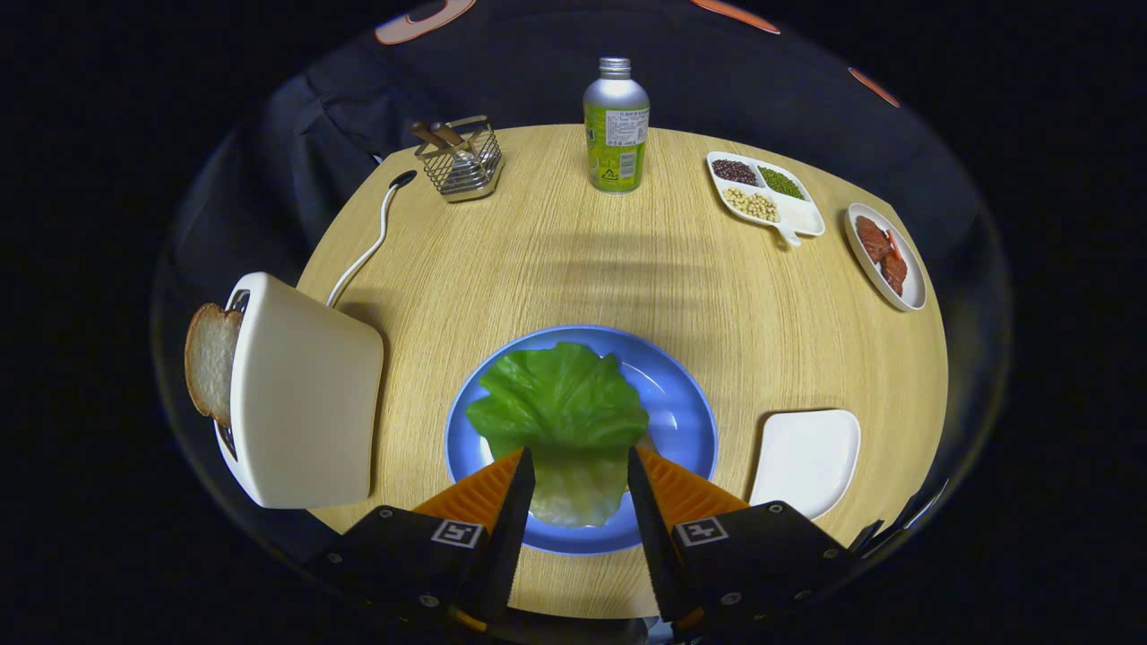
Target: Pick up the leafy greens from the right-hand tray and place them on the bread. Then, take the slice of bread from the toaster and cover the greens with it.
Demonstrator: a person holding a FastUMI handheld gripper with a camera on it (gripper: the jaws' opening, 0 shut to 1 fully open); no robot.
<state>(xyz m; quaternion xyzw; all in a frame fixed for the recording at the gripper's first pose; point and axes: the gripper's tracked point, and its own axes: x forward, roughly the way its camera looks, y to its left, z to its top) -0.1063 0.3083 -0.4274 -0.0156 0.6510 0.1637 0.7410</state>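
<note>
Tool (581,461) found open, fingers spread to either side of the pale stem end of the leafy greens (560,408), gripping nothing. Greens noted as a crinkled, ruffled leaf lying flat on a round glossy blue plate (685,421), lower centre of frame; bread beneath hidden except for a small corner. Smooth cream toaster (300,394) at left, a crusted bread slice (211,358) standing in its slot. Shallow white square tray (806,457) at lower right, bare. Round wood-grain bench (573,260) underneath.
</note>
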